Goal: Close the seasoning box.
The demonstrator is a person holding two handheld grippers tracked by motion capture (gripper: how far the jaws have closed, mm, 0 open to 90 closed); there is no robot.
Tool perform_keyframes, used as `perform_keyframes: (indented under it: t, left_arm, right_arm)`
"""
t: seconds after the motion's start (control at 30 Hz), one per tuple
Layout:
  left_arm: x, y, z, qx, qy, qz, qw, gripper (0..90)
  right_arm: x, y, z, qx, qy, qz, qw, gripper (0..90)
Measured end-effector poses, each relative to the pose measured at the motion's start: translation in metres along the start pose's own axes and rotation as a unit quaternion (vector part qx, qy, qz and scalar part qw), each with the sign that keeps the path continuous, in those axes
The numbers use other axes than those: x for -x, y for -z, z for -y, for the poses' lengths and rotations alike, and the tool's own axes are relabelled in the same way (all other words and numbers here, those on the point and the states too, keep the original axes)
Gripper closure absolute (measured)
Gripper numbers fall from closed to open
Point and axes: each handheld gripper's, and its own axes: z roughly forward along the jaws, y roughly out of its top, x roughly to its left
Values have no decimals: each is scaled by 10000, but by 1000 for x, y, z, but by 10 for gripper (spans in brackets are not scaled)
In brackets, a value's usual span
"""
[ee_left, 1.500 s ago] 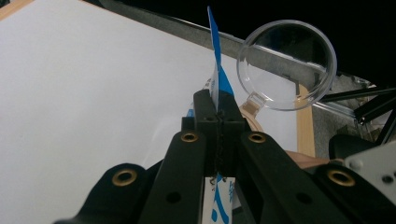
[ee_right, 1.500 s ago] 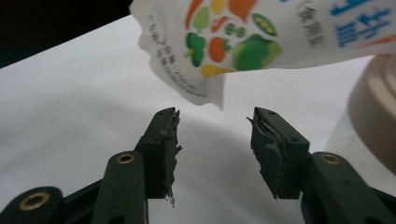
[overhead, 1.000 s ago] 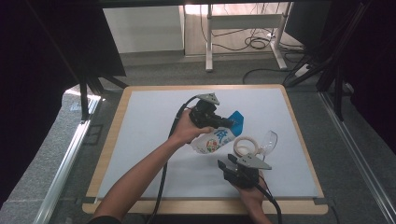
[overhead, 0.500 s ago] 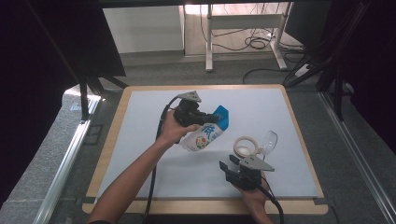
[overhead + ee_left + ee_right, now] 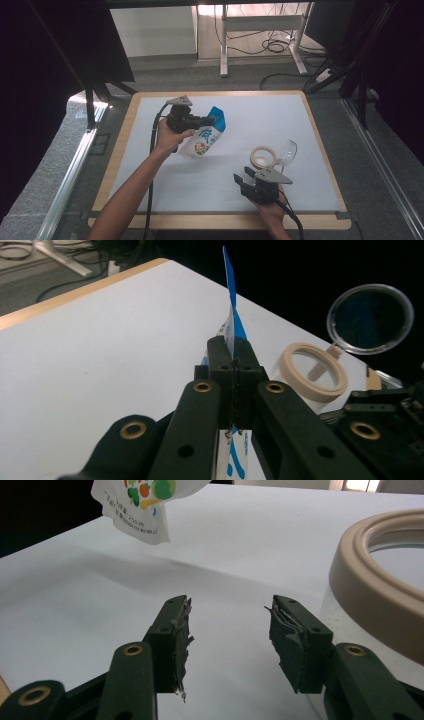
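- Currently the left gripper [image 5: 212, 120] pinches the pouch [image 5: 204, 140] by its blue top, hanging above the mat's [image 5: 150, 170] middle; that thin edge could slip free.
- At 5 o'clock, the right gripper [image 5: 243, 178] rests spread and empty; the jar [image 5: 263, 156] beside it could get knocked.

My left forearm reaches in from the lower left, elbow bent, wrist lifted above the bench. My left gripper [image 5: 210, 120] points toward the right, jaws pinched tight together. My right hand [image 5: 270, 212] sits low at the near edge; my right gripper [image 5: 242, 181] aims up-left, jaws parted with nothing between them.
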Motion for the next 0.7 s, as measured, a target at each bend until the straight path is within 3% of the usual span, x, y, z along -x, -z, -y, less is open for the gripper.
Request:
perform_keyframes:
  t: [0.3, 0.7]
  left_arm:
    - [-23, 18, 28, 143, 310, -309, 9989, 900]
    - [-31, 35, 50, 223, 415, -582, 9972, 899]
  right_arm:
    - [0, -1, 0, -9, -1, -7, 10000, 505]
    - [0, -2, 0, -14, 11, 9, 10000, 504]
